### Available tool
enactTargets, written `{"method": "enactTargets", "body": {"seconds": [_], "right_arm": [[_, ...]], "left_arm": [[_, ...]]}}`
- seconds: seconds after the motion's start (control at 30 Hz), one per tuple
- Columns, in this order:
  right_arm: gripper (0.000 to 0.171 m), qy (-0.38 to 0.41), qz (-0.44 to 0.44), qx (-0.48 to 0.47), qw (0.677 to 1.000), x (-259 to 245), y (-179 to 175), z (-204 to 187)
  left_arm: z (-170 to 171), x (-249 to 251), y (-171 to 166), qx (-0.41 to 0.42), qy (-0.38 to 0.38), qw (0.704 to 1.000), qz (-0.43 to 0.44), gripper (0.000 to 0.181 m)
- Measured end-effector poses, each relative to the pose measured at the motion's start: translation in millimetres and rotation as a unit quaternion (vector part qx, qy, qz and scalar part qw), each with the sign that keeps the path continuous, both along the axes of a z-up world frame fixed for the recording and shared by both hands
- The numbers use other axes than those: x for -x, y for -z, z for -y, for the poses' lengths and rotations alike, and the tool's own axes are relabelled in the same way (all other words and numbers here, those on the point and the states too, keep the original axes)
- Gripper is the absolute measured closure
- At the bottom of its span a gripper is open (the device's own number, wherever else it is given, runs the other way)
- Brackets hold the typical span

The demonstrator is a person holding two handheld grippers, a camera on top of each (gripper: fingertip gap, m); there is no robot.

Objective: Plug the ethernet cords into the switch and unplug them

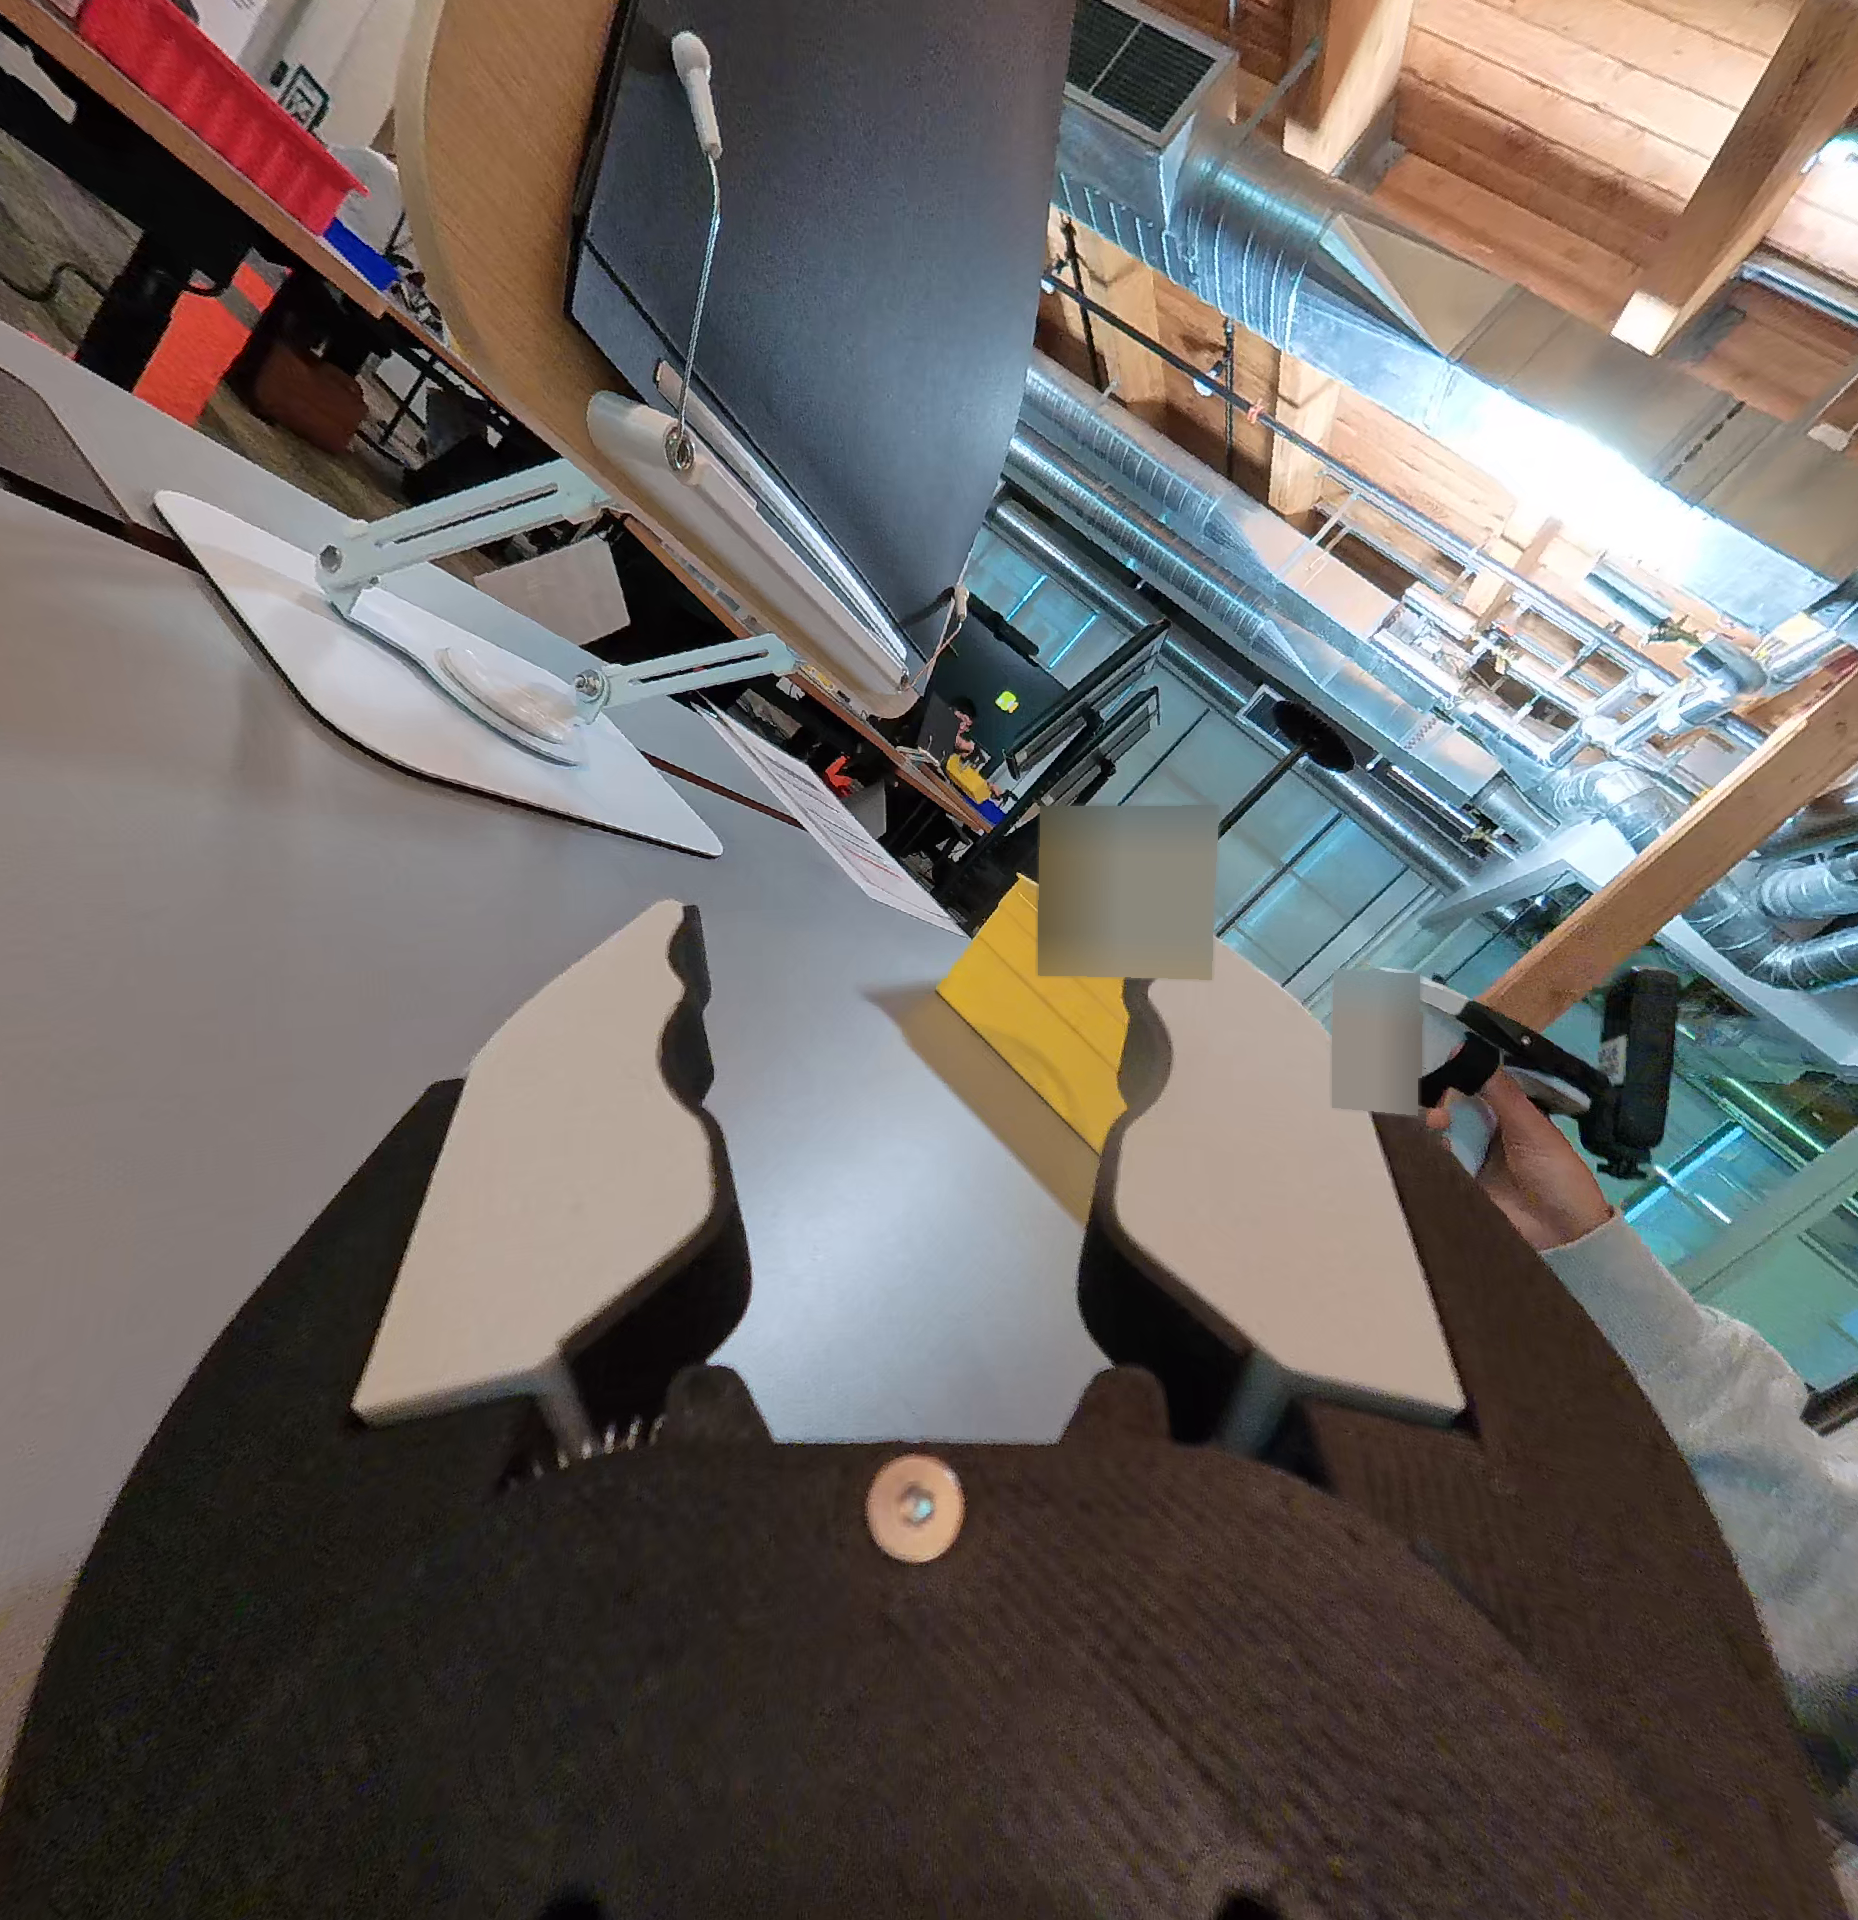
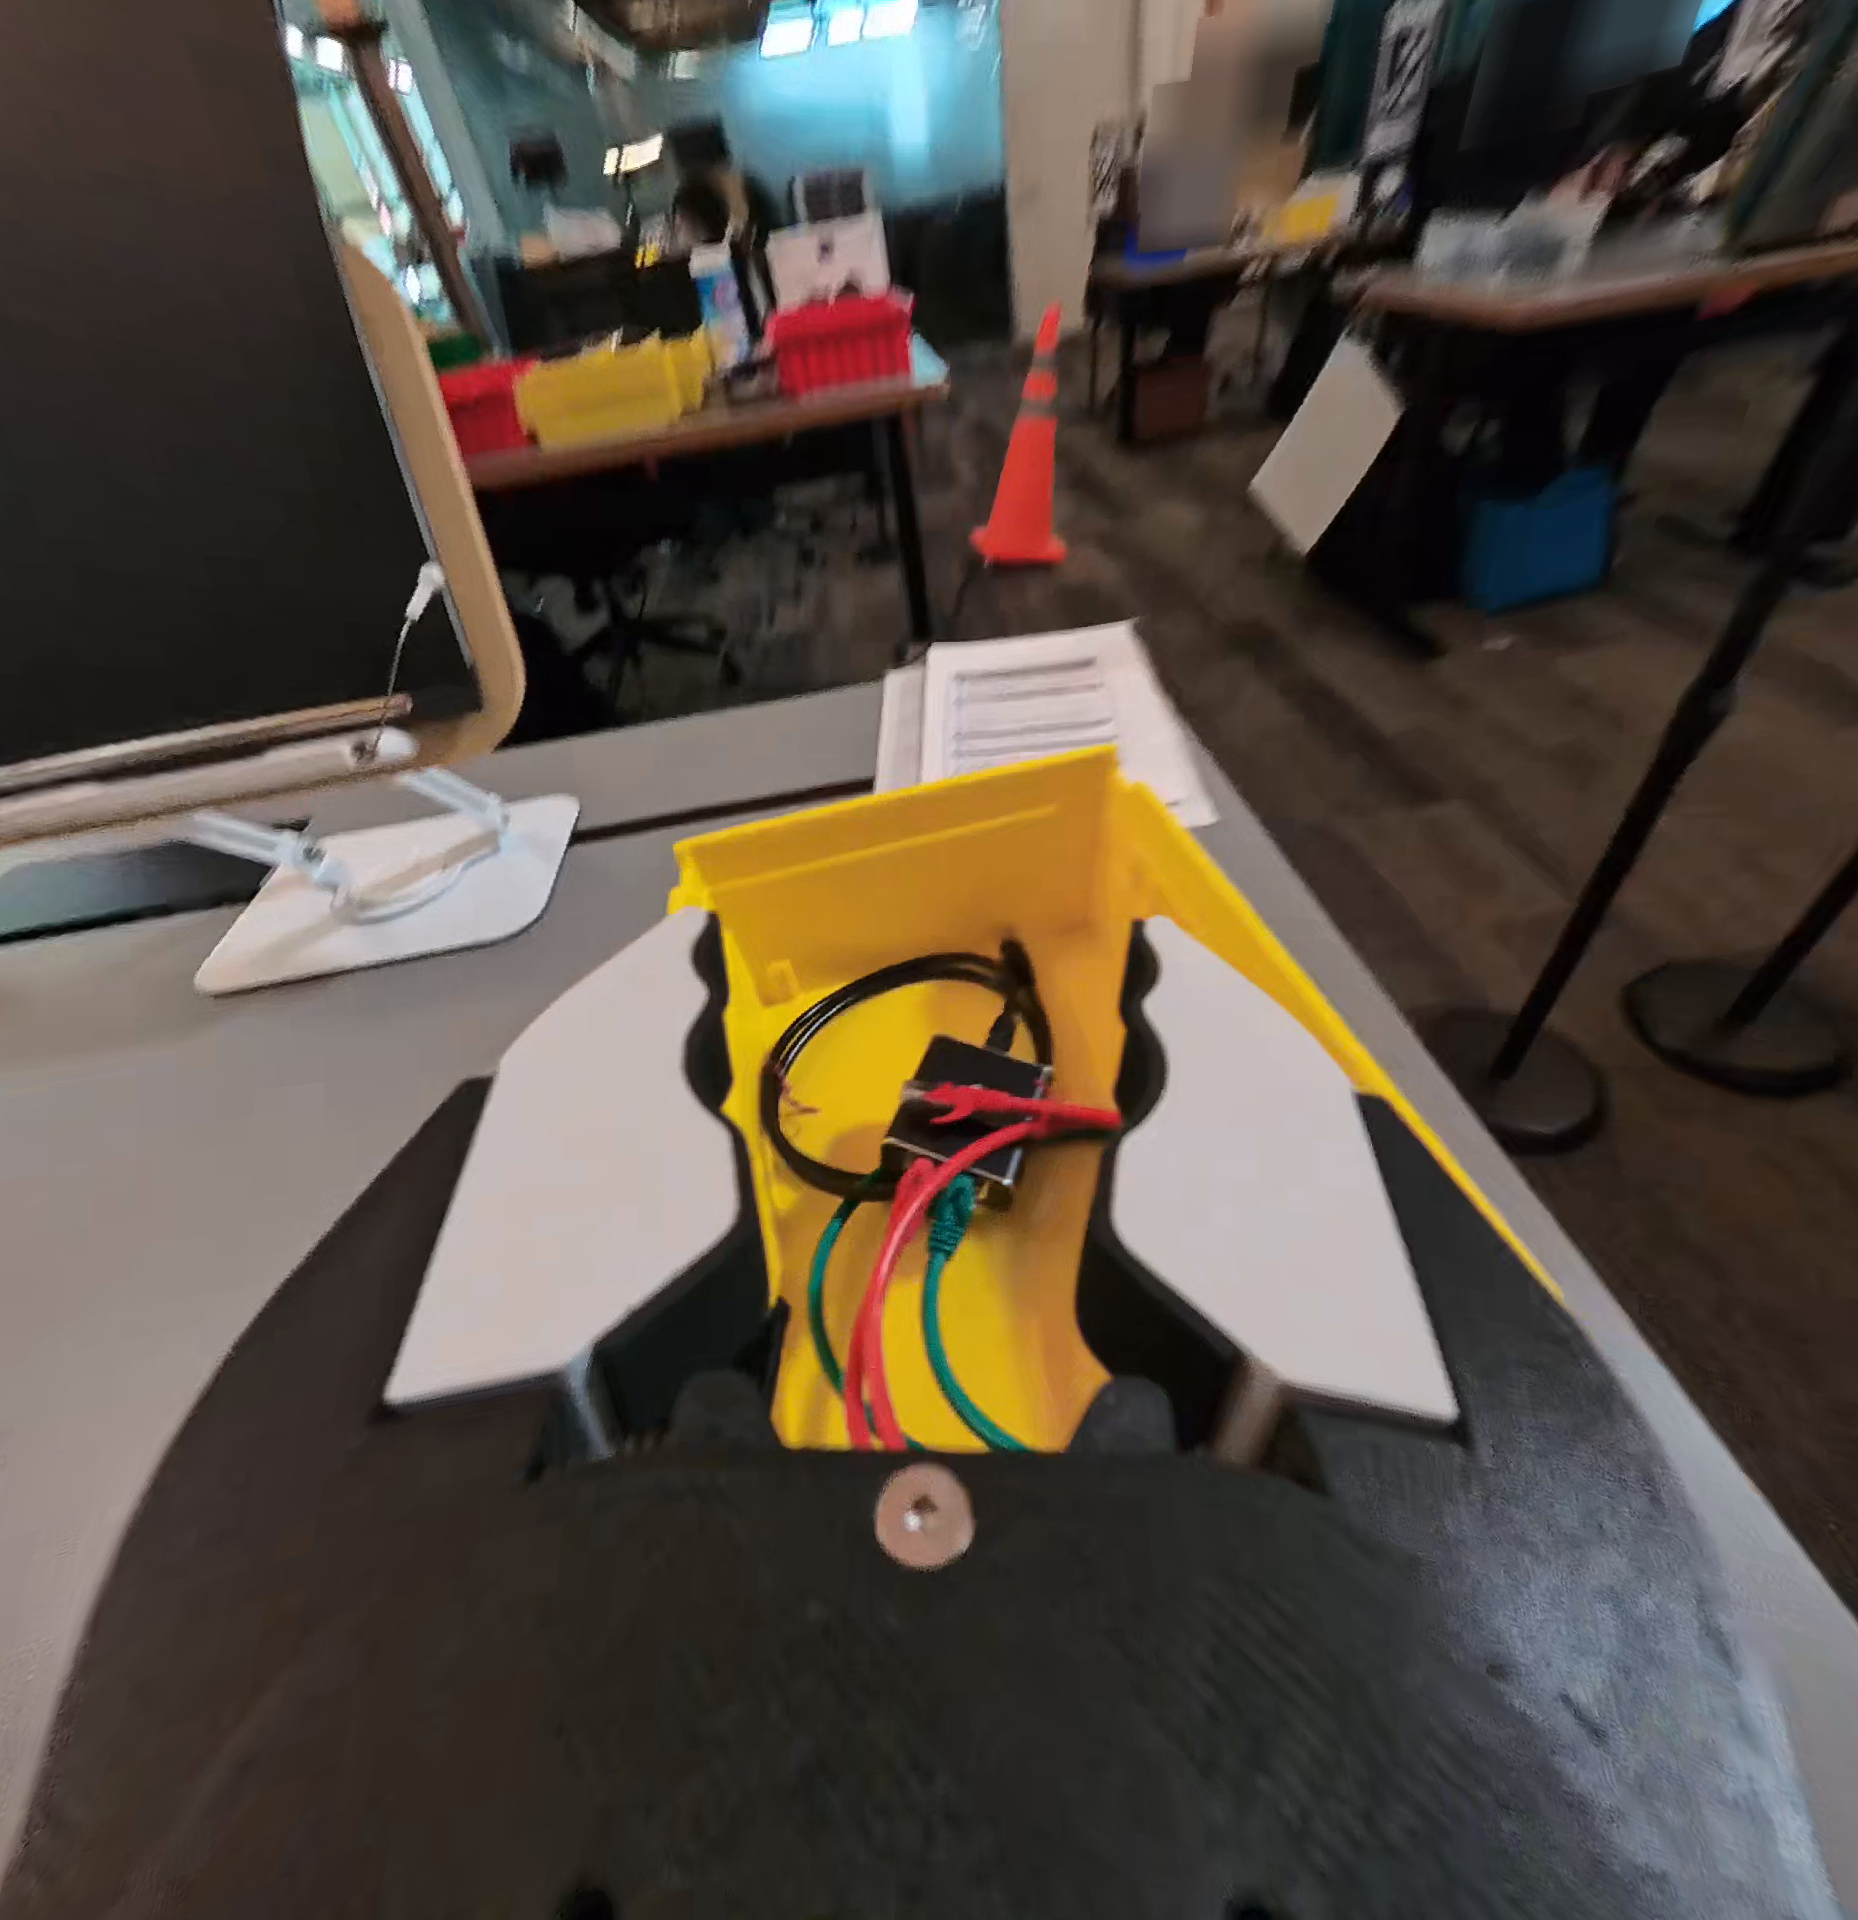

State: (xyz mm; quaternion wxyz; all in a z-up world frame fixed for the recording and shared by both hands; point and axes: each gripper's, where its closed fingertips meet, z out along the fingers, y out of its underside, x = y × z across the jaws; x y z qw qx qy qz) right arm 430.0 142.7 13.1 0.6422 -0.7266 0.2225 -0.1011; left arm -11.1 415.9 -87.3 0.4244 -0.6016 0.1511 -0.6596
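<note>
Switch [image 2: 961, 1127] lies in yellow bin [image 2: 904, 862] (cords [image 2: 894, 1320] attached)

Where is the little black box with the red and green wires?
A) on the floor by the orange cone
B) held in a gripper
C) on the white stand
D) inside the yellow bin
D: in the right wrist view the switch lies on the floor of the yellow bin, with the red cord and green cord beside it.

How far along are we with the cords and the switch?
Barely started. The black switch lies in the yellow bin with the red cord and green cord tangled over it; blur hides whether any is plugged in. Nothing is in hand: the right gripper hangs open above the bin, and the left gripper is open over the table. All plugging and unplugging remains.
</note>
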Motion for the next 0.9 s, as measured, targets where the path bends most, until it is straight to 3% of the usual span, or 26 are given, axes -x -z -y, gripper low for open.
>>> {"method": "enactTargets", "body": {"seconds": [0.1, 0.3, 0.43, 0.63, 0.9], "right_arm": [[0.108, 0.028, -0.005, -0.057, 0.998, -7.1, 6.7, 27.7], [0.129, 0.14, 0.023, -0.093, 0.986, -27.1, 66.3, 85.9], [0.122, 0.129, 0.034, -0.127, 0.983, -29.0, 47.8, 105.0], [0.108, 0.114, -0.071, -0.026, 0.991, -29.8, 104.0, 108.4], [0.091, 0.105, -0.104, 0.023, 0.989, -30.5, 124.5, 110.9]], "left_arm": [[0.3, 0.0, -0.2, -0.001, -0.001, 1.0, 0.0, 0.104], [-3.2, 4.7, 0.7, 0.006, -0.016, 1.0, 0.004, 0.103], [-6.4, 0.2, 4.7, 0.017, -0.012, 1.0, -0.009, 0.105], [0.0, -3.5, 8.4, 0.019, -0.01, 0.999, -0.036, 0.11], [21.8, 4.3, -15.3, -0.004, -0.055, 0.997, -0.061, 0.121]]}}
